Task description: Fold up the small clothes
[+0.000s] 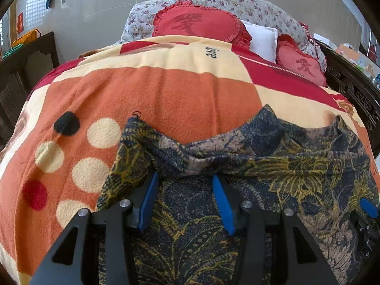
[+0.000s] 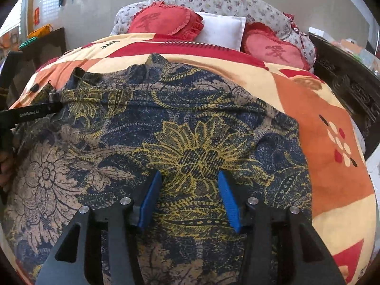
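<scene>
both wrist views close above one floral garment [image 1: 190, 213]

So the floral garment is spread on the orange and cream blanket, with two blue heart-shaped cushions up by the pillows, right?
Not blue: both heart-shaped cushions are red, as the right wrist view shows. The floral garment does lie on the orange and cream blanket.

A bed [image 1: 166, 90] under an orange, cream and red blanket [image 1: 123, 99]; red heart cushions [image 1: 199, 22] and floral pillows [image 1: 237, 2] at its head; pale glossy wall [image 1: 99, 7] behind; dark carved wood frame [image 1: 356, 90] on the right.
</scene>
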Available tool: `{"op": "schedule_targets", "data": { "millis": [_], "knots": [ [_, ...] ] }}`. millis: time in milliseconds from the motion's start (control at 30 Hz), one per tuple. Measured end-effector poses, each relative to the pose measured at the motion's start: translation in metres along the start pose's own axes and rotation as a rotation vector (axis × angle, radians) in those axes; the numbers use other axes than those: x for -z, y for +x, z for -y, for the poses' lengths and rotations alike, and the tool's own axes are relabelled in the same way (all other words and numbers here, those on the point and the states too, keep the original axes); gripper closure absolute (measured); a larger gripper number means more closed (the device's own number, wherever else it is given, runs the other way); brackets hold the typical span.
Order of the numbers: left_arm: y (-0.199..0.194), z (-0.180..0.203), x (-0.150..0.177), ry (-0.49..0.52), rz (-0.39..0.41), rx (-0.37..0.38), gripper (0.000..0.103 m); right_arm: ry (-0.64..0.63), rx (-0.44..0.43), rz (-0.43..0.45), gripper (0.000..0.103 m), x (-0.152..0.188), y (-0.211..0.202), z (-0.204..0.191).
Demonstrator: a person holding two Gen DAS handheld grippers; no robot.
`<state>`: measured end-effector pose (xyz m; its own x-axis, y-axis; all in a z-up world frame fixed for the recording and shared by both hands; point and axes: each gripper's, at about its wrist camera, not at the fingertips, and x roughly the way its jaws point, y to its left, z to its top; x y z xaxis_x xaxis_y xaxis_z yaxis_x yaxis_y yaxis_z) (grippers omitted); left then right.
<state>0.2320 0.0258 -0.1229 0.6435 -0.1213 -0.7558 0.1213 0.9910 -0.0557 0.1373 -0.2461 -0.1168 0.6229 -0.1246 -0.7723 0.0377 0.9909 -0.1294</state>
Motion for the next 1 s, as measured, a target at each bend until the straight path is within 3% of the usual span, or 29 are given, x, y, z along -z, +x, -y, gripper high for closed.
{"op": "schedule_targets", "data": {
  "millis": [167,433,567,633,767,867,933,1000],
  "knots": [
    [0.000,0.000,0.000,-0.001,0.000,0.002,0.053,0.037,-0.041,0.007,0.040,0.002,-0.003,0.006],
    [0.000,0.001,-0.001,0.010,-0.005,-0.007,0.053,0.021,-0.013,0.010,0.040,0.001,-0.002,0.001],
    [-0.011,-0.001,-0.017,0.042,-0.079,0.014,0.052,0.011,0.003,0.009,0.040,0.001,-0.002,-0.001],
    [-0.044,-0.019,-0.027,-0.024,-0.055,0.067,0.052,0.009,0.006,0.008,0.040,0.002,-0.002,-0.002],
    [-0.124,-0.058,-0.019,-0.095,0.044,0.185,0.024,0.011,0.004,0.008,0.040,0.002,-0.002,-0.001],
    [-0.177,-0.087,0.022,-0.175,0.066,0.340,0.019,0.012,0.005,0.009,0.040,0.001,-0.002,-0.002],
    [-0.193,-0.096,0.064,-0.242,0.035,0.448,0.019,0.010,0.007,0.009,0.040,0.001,-0.002,-0.002],
    [-0.198,-0.096,0.101,-0.311,0.004,0.501,0.019,0.008,0.010,0.011,0.040,0.001,-0.003,-0.003]
  ]
}}
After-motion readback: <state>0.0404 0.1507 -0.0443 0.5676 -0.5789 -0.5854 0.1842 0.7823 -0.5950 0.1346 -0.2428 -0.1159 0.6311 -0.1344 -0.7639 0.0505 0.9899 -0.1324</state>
